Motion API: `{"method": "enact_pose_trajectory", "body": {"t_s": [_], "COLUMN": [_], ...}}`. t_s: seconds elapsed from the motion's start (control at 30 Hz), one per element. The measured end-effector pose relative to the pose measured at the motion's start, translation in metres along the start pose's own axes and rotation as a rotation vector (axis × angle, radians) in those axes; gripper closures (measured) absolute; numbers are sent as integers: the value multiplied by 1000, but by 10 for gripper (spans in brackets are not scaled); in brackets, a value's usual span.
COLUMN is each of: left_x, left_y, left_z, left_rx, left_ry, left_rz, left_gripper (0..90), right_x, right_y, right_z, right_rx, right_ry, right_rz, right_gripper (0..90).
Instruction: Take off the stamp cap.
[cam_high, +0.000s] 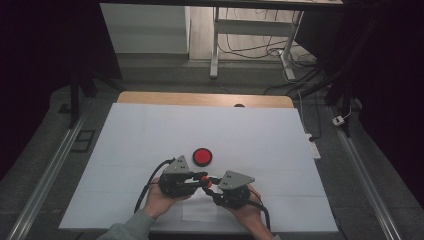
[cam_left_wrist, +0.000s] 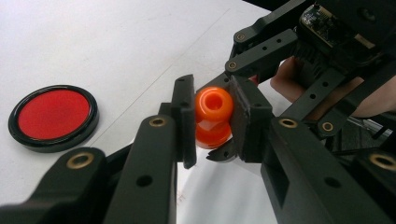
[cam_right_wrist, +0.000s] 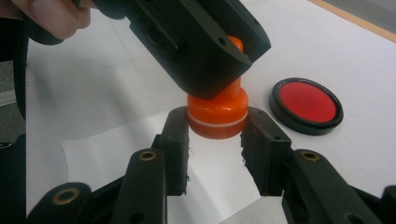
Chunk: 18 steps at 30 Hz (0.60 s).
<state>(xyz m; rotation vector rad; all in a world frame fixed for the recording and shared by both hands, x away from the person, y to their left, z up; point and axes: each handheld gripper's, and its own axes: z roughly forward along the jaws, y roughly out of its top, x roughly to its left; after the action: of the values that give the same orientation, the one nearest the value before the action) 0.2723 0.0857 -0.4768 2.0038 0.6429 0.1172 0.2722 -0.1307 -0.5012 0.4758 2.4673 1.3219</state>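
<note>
An orange stamp-shaped piece (cam_high: 205, 180) with a round knob and a wider base hangs just above the table, between both grippers. My left gripper (cam_left_wrist: 211, 123) is shut on its knob (cam_left_wrist: 213, 103). In the right gripper view, my right gripper (cam_right_wrist: 217, 129) has both pads against the wide base (cam_right_wrist: 218, 112), one on each side. In the high view the left gripper (cam_high: 201, 178) and right gripper (cam_high: 211, 183) meet tip to tip near the front edge. A red disc with a black rim (cam_high: 202, 156) lies flat just beyond them.
A white sheet (cam_high: 200, 125) covers the table, and its wooden far edge (cam_high: 205, 99) shows. A small paper slip (cam_right_wrist: 140, 149) lies under the orange piece. Beyond the table are desk legs and cables on the floor (cam_high: 260, 50). A metal rail (cam_high: 45, 185) runs along the left.
</note>
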Motion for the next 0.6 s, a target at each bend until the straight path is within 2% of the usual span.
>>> {"method": "enact_pose_trajectory", "body": {"t_s": [0.6], "left_x": [0], "left_y": [0], "left_z": [1], "left_rx": [6], "left_ry": [-3], "left_rz": [6], "left_gripper": [727], "right_x": [1], "right_y": [0], "right_z": [0], "right_rx": [7], "right_ry": [2], "right_rz": [-10], "right_gripper": [633]}}
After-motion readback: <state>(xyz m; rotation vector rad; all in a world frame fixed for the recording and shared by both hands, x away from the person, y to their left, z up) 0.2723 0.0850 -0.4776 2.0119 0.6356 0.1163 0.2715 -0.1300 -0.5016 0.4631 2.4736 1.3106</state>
